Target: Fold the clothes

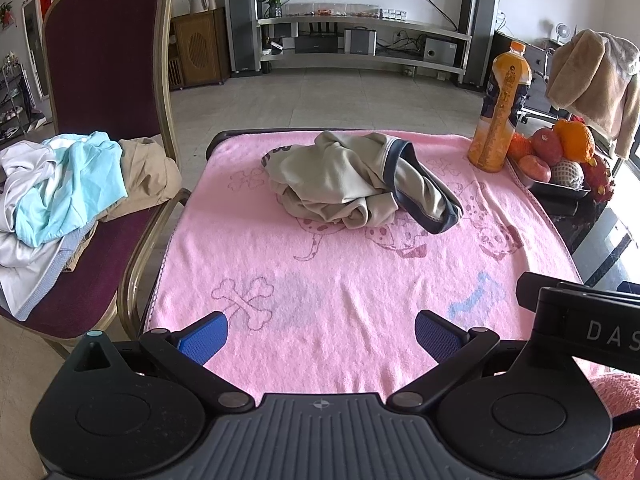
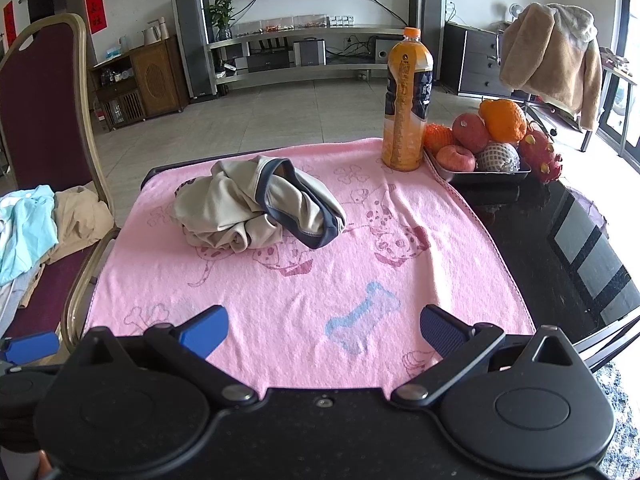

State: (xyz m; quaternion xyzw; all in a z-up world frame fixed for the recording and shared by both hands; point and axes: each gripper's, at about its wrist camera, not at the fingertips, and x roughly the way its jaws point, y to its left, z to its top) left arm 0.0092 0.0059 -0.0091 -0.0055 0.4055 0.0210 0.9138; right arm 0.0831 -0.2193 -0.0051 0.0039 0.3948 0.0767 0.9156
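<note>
A crumpled beige garment with dark blue trim (image 1: 352, 176) lies in a heap at the far middle of the pink towel (image 1: 340, 280) that covers the table; it also shows in the right wrist view (image 2: 256, 208) on the towel (image 2: 300, 288). My left gripper (image 1: 320, 336) is open and empty above the towel's near edge, well short of the garment. My right gripper (image 2: 322, 334) is open and empty, also at the near edge. Part of the right gripper's body (image 1: 580, 320) shows at the right of the left wrist view.
A maroon chair (image 1: 100, 80) at the table's left holds a pile of clothes (image 1: 60, 184). An orange juice bottle (image 2: 406, 100) and a fruit tray (image 2: 480, 172) stand at the far right. A beige jacket (image 2: 552, 56) hangs on a chair behind.
</note>
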